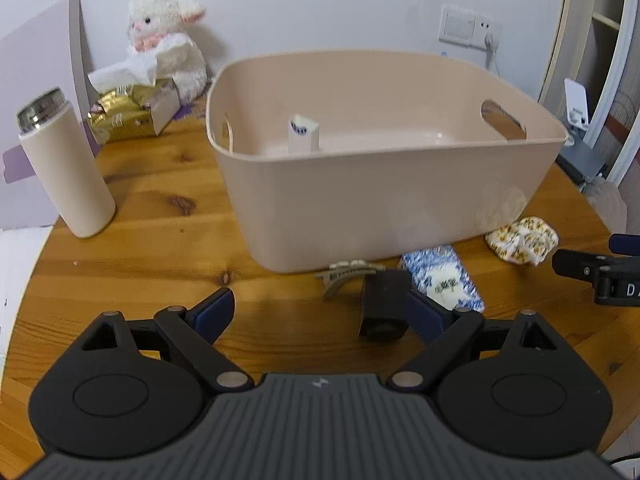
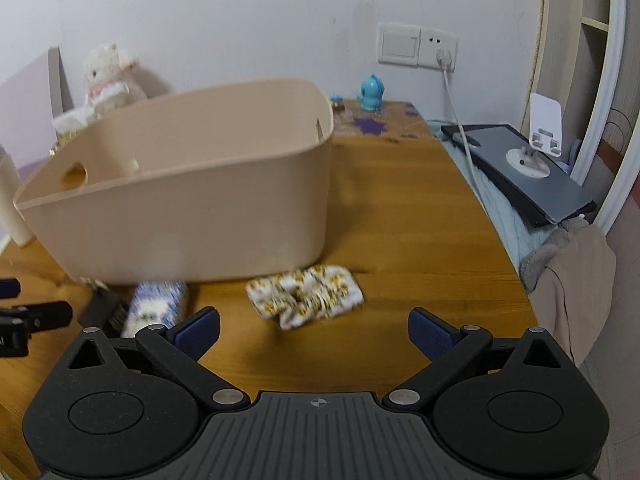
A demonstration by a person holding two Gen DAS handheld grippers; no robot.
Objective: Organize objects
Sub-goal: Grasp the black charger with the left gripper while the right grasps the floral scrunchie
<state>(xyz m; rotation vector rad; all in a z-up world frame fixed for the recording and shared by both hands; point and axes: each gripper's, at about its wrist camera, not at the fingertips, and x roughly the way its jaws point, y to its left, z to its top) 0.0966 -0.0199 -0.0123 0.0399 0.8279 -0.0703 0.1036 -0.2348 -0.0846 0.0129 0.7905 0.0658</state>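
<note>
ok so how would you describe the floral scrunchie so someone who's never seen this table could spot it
Start at the big beige bin on the round wooden table. On the wood in front of its right corner lies the scrunchie, a crumpled ring of white cloth with yellow flowers. Its neighbours, a blue patterned packet and a tan claw clip, are stiff.

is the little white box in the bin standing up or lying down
Standing up: the white box rises on end from the bin floor, top face showing.

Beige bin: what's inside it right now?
One small white box with blue print stands upright inside the beige bin. The near wall hides the floor closest to the camera, so more could sit there.
</note>
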